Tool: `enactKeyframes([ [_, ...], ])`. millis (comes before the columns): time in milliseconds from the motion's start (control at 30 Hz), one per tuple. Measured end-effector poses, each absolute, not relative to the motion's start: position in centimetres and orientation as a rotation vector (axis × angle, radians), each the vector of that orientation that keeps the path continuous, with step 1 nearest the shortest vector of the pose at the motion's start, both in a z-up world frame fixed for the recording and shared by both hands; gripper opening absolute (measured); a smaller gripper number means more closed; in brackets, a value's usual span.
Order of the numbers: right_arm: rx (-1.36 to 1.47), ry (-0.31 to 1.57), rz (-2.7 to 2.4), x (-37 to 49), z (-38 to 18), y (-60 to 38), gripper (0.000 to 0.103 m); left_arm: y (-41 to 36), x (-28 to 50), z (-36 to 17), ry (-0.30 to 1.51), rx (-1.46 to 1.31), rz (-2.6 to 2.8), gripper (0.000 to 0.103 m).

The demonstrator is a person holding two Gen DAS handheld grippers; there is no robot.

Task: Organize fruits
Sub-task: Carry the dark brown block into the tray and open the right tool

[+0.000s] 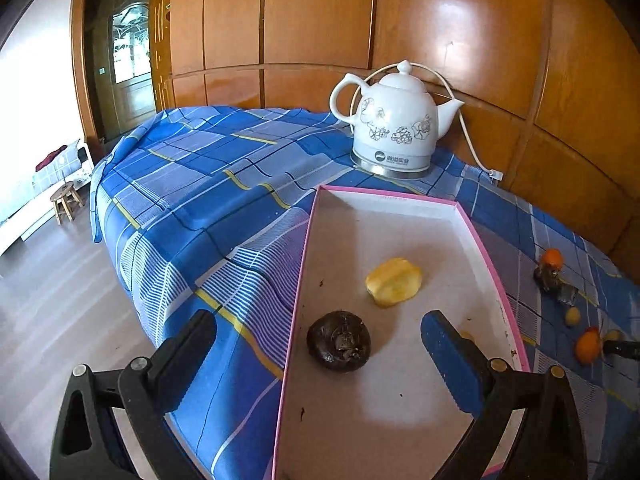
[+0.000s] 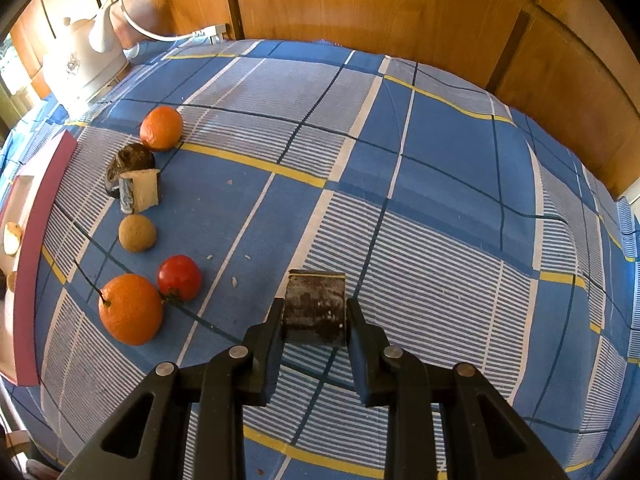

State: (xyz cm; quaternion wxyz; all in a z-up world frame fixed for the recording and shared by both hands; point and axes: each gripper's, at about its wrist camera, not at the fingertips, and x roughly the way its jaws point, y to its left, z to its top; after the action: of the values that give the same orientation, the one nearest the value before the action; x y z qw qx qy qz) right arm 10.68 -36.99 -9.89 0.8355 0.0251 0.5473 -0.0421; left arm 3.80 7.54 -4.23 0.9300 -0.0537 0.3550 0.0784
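Left black gripper [image 1: 318, 354] spread over pink-rimmed cardboard tray [image 1: 404, 198], half cut off, holding dark round fruit [image 1: 339, 340], yellow wedge [image 1: 394, 282] | right black gripper [image 2: 315, 322] pinching dark cylindrical chunk [image 2: 316, 306]; rough oranges [image 2: 130, 308], glossy tomato [image 2: 179, 277] on blue checked cloth [image 2: 440, 160]

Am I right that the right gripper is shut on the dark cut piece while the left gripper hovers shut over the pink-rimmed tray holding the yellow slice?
Not quite: the left gripper is open, its jaws standing wide apart over the pink-rimmed tray with the yellow slice, as the left wrist view shows. The right gripper is indeed shut on the dark cut piece.
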Motion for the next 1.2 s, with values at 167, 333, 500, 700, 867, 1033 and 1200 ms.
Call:
enactKeyframes([
  [167,0.077,1.11,-0.069,10.3,-8.7,-37.0,0.028,7.6,3.9,-4.3,0.728,-0.113,0.149,0.103],
  [333,0.087,1.078,0.004,10.0,-6.9,-35.0,0.028,7.6,3.9,-4.3,0.721,-0.113,0.139,0.103],
  [500,0.072,1.047,0.145,10.1,-5.1,-29.8,0.028,7.8,3.8,-4.0,0.705,-0.102,0.113,0.103],
  [700,0.024,1.04,0.363,11.2,-4.0,-20.4,0.028,8.3,3.3,-3.3,0.669,-0.11,0.091,0.103],
  [867,-0.007,1.062,0.473,13.0,-4.6,-13.5,0.028,8.6,3.0,-3.1,0.653,-0.11,0.087,0.103],
  [1033,-0.002,1.118,0.482,15.4,-6.7,-9.7,0.028,9.0,3.0,-3.6,0.675,-0.114,0.07,0.103],
  [1200,0.044,1.118,0.469,17.2,-7.6,-8.6,0.031,9.4,2.9,-4.0,0.692,-0.15,0.043,0.103],
])
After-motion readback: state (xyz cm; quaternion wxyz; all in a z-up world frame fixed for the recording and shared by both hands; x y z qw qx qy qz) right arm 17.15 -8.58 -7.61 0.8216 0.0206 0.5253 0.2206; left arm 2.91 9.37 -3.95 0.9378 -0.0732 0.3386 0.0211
